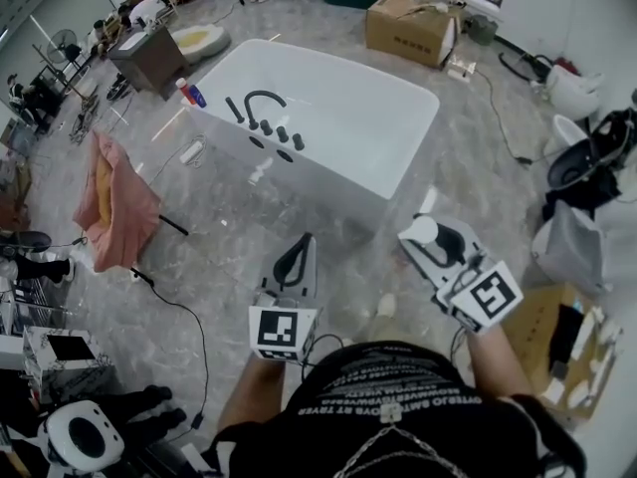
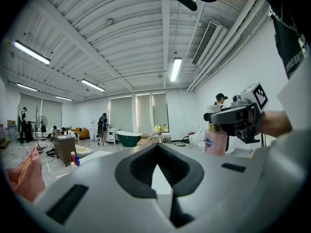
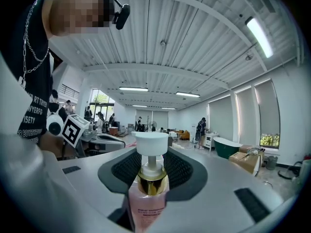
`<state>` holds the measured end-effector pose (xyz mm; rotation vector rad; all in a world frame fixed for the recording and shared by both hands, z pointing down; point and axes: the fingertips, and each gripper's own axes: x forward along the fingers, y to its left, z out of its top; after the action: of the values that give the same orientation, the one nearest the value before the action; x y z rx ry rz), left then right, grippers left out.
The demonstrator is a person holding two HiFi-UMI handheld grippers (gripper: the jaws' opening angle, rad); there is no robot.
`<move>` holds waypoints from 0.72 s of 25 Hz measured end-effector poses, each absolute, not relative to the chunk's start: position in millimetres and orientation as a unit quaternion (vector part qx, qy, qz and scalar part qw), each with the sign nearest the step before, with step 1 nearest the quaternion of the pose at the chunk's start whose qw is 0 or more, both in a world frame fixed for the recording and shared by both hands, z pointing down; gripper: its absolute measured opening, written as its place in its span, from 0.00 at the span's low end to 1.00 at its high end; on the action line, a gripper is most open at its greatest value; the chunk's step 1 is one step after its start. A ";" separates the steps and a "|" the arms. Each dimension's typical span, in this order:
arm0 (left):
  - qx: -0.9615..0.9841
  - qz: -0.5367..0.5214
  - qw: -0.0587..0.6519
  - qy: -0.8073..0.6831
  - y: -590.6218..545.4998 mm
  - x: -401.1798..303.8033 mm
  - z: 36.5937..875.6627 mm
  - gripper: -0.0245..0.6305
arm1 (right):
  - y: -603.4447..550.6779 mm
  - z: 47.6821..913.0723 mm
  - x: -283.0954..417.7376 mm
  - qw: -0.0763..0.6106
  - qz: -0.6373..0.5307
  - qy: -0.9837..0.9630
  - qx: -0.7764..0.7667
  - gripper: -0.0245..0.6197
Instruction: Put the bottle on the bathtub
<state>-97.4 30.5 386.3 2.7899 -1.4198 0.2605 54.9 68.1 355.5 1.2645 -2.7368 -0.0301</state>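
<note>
A white bathtub (image 1: 338,118) stands on the marble floor ahead of me, with a black faucet (image 1: 261,102) on its near-left rim. My right gripper (image 1: 430,235) is shut on a pink pump bottle (image 3: 147,204) with a gold collar and a white cap (image 1: 425,229). It holds the bottle upright, short of the tub's near-right corner. The bottle (image 2: 215,142) also hangs under the right gripper (image 2: 234,116) in the left gripper view. My left gripper (image 1: 296,257) is lower left of it, jaws together with nothing between them.
Two small bottles (image 1: 190,92) stand on the tub's far-left corner. A pink cloth (image 1: 119,205) hangs on a stand at left, and a black cable (image 1: 181,309) crosses the floor. Cardboard boxes (image 1: 410,26) lie behind the tub. Sanitary ware (image 1: 577,90) and a box (image 1: 559,335) are at right.
</note>
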 end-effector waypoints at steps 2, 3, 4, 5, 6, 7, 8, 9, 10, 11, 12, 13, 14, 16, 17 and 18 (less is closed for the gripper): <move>0.887 0.082 0.004 -0.455 20.6 -90.9 388.8 0.04 | 59.1 357.5 61.1 0.063 -0.010 -0.908 0.415 0.26; 0.886 0.084 0.002 -0.455 15.5 -88.7 389.8 0.04 | 54.2 357.2 63.7 0.063 -0.010 -0.908 0.414 0.26; 0.886 0.084 0.002 -0.456 10.6 -86.8 390.1 0.04 | 49.1 356.0 65.9 0.061 -0.010 -0.909 0.413 0.26; 0.885 0.085 0.002 -0.457 6.3 -85.3 390.1 0.04 | 44.5 354.2 67.5 0.058 -0.012 -0.909 0.412 0.26; 0.885 0.086 0.001 -0.457 2.8 -83.9 389.8 0.04 | 40.7 352.3 68.9 0.056 -0.014 -0.910 0.412 0.26; 0.885 0.087 0.001 -0.457 0.2 -82.3 389.1 0.04 | 37.9 350.9 70.5 0.054 -0.016 -0.910 0.412 0.26; 0.885 0.089 -0.001 -0.457 -2.2 -80.5 388.4 0.04 | 35.6 350.5 72.6 0.053 -0.017 -0.910 0.412 0.26; 0.885 0.092 -0.005 -0.457 -4.7 -78.6 388.0 0.04 | 33.5 351.0 75.0 0.054 -0.019 -0.910 0.411 0.26; 0.884 0.092 -0.006 -0.458 -7.1 -76.4 387.3 0.04 | 31.0 351.8 77.6 0.055 -0.019 -0.910 0.411 0.26; 0.883 0.090 -0.004 -0.460 -9.4 -74.0 386.1 0.04 | 28.1 352.6 80.0 0.055 -0.018 -0.910 0.410 0.26; 0.883 0.090 -0.003 -0.461 -11.9 -71.4 385.3 0.04 | 25.0 353.1 82.4 0.055 -0.016 -0.911 0.409 0.26; 0.882 0.091 -0.004 -0.462 -14.5 -68.5 384.9 0.04 | 21.7 353.1 85.1 0.054 -0.013 -0.911 0.408 0.26; 0.881 0.092 -0.003 -0.463 -17.3 -65.2 384.5 0.04 | 18.3 352.6 88.2 0.054 -0.010 -0.912 0.408 0.26; 0.880 0.095 -0.004 -0.466 -22.2 -59.9 383.1 0.04 | 11.7 350.3 94.5 0.051 -0.009 -0.913 0.405 0.26; 0.879 0.096 -0.003 -0.468 -23.8 -58.3 382.2 0.04 | 8.8 349.4 97.4 0.048 -0.010 -0.914 0.403 0.26; 0.878 0.099 -0.006 -0.469 -25.2 -57.3 381.7 0.04 | 6.2 348.9 100.1 0.046 -0.012 -0.915 0.401 0.26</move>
<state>-57.3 -25.2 381.7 2.7669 -1.4790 0.3117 100.1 6.2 348.9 1.2236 -2.7922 -0.0358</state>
